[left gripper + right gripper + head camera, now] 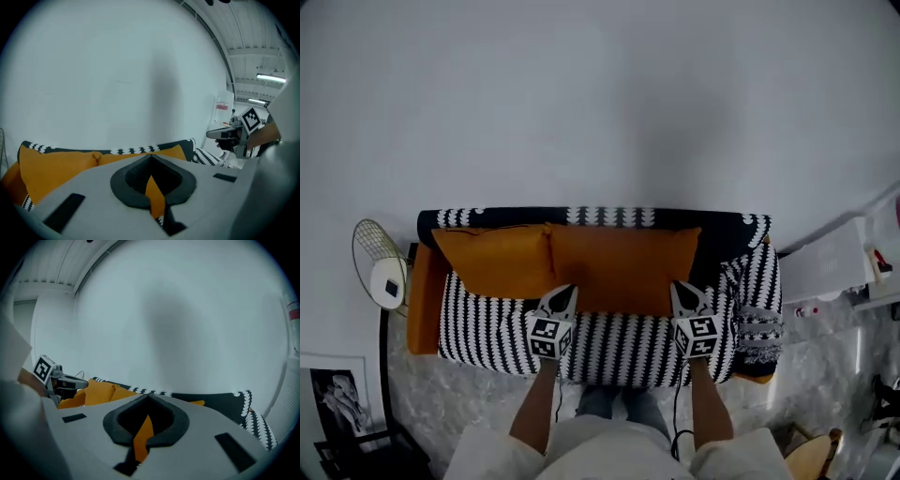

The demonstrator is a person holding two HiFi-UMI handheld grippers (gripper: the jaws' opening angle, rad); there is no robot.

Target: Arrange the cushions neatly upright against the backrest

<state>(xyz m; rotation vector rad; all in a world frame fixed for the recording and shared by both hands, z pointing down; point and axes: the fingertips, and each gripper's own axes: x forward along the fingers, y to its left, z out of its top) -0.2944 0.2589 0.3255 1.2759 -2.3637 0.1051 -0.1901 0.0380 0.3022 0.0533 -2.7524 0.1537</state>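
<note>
Seeing left cushion (492,258) and right cushion (623,267) leaning on the backrest (600,217). Both closed, left tongs (565,292) and right tongs (682,288) sit at right cushion's lower edge, orange in each slit. If fabric's pinched, we risk dragging it forward.

Soft, even, rather dim light — only a faint shadow band on the wall (161,89). Fisheye bending and dark corners throughout; ceiling strip lights (271,78) glow at right.
</note>
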